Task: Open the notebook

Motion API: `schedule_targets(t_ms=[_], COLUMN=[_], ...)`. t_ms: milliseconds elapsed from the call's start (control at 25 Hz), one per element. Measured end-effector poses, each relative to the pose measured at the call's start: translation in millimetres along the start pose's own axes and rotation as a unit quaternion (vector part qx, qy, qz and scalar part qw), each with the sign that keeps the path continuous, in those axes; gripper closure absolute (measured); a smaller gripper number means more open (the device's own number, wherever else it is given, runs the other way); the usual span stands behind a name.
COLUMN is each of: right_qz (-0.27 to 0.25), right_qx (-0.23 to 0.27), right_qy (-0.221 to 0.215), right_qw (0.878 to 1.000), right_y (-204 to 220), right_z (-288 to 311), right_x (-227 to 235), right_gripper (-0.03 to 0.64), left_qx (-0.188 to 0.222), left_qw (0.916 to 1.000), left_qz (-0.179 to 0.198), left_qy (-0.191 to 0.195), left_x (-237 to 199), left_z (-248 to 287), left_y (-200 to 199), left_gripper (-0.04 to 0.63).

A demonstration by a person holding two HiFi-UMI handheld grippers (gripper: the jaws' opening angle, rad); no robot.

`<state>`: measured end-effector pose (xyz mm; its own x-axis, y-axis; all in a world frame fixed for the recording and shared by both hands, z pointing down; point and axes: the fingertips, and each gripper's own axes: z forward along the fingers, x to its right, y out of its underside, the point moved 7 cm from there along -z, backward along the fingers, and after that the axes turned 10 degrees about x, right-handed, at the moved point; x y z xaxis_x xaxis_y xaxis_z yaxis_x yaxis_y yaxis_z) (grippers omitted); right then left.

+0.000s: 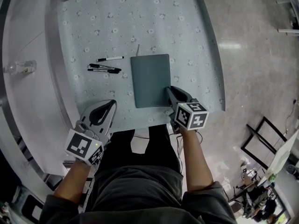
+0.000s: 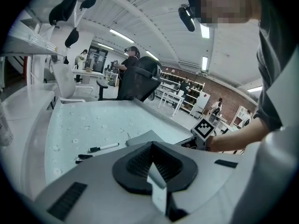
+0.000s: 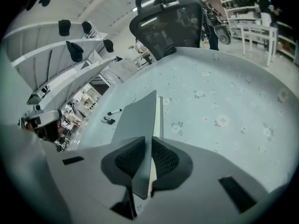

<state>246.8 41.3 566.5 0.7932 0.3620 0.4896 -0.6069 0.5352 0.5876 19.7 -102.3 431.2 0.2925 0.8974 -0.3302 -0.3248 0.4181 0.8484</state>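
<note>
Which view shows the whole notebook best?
The head view: nearly the whole notebook shows. The right gripper view shows its edge between the closing jaws of the right gripper; the left gripper view, only a far corner.

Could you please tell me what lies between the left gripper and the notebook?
Only bare floral tablecloth separates the left gripper from the teal notebook, as the head view shows; the marker pens lie farther up.

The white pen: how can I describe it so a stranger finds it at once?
On the flowered tablecloth, look left of the grey-green notebook, near its far corner. Three pens lie there: the white pen is the farthest, with a white barrel and black cap, while the black pens lie nearer.
</note>
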Motion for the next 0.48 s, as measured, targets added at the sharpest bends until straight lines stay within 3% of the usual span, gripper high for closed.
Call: schedule_targets(t_ms=[240,480], right_qz=[0.070,0.057], right_qx=[0.029,0.063], right_qy=[-0.025,-0.051], right_qw=[0.997,0.995], right_y=[-6.0,-21.0], right_z=[-10.9,-27.0], right_x=[-6.7,-39.6], right_gripper=[0.578,0.584], left_qx=[0.009,0.021], left_qw=[0.9999,0.9994], left_qz=[-0.002,-0.010], left_qy=[-0.009,-0.024], left_x=[-0.7,-6.1], left_z=[-12.4,-32.9], left_y=[1.5,5.4], left_gripper=[0.595,0.595])
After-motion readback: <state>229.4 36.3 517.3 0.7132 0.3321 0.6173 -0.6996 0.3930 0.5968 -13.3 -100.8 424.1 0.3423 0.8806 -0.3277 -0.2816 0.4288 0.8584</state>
